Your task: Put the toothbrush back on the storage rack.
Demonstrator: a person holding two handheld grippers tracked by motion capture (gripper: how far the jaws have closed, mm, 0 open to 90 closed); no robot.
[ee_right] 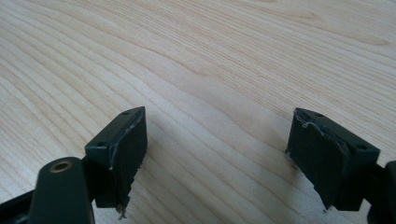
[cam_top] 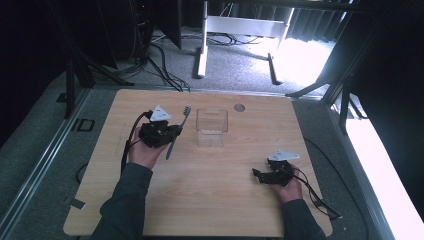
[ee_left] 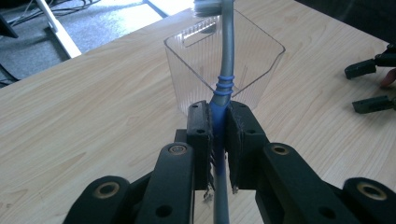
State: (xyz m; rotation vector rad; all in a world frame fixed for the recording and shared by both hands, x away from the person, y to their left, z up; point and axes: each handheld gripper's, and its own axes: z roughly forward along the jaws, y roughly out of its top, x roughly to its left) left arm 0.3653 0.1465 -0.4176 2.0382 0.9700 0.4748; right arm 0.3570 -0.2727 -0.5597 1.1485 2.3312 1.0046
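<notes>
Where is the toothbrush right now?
In the high view the toothbrush is left of centre on the table's far half, clamped in the left gripper with its bristled head pointing away, just left of the clear container.

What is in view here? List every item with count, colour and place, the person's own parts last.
toothbrush: one, grey and blue, clamped by its handle in the left gripper, head pointing toward the container
container: one, clear plastic, open-topped, upper middle of the table
table: one, light wood, with a round grommet hole near its far edge
desk frame: one, white, on the carpet beyond the table
left gripper: one, black, shut on the toothbrush
right gripper: one, black, jaws wide apart above bare wood
forearms: two, dark sleeves, entering from the bottom edge
</notes>
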